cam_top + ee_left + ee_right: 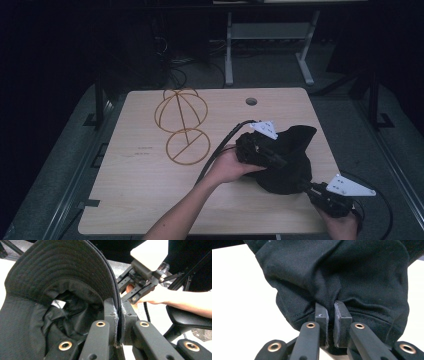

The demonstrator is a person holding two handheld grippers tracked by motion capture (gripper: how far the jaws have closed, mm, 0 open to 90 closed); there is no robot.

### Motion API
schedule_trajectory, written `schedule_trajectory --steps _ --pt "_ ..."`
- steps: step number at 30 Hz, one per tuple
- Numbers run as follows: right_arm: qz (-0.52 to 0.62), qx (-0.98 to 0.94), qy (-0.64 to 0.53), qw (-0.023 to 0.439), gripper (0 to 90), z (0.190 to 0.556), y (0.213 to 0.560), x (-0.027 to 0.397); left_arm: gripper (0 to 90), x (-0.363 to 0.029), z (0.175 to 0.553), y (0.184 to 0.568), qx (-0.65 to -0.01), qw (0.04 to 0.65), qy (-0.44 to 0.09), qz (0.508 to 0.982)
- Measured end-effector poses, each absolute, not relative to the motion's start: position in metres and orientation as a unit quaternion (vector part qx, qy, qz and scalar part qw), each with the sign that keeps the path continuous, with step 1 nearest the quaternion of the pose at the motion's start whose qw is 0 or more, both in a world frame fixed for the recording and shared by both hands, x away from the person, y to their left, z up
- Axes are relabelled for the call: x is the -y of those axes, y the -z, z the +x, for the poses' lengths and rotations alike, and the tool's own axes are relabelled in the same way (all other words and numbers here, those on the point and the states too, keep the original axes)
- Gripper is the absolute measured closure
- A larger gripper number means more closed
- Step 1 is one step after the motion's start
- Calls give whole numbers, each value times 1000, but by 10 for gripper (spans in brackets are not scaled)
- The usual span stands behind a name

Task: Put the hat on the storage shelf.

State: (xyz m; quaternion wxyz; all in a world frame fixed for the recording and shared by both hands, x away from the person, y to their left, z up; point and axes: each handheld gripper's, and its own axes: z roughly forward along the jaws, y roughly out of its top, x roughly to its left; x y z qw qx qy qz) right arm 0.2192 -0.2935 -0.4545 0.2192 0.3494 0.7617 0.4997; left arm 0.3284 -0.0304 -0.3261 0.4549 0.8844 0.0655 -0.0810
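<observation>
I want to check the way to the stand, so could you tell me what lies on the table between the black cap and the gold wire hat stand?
Only the left gripper's cable crosses bare table between the black cap and the wire stand, seen in the high view.

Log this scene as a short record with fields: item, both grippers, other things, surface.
item: black cap, near the table's right side
left gripper: shut on the cap's brim edge
right gripper: shut on a fold of the cap's cloth
other things: wire stand, left of the cap, apart from it
surface: wooden table, round hole near its far edge
</observation>
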Motion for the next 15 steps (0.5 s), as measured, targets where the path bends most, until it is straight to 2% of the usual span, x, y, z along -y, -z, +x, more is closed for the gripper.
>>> schedule_trajectory --steps 4,15 --pt "344 -762 -501 224 848 217 449 293 826 24 328 324 -70 453 68 886" --pt "341 -758 -506 229 863 214 443 295 622 5 326 319 -89 452 43 887"
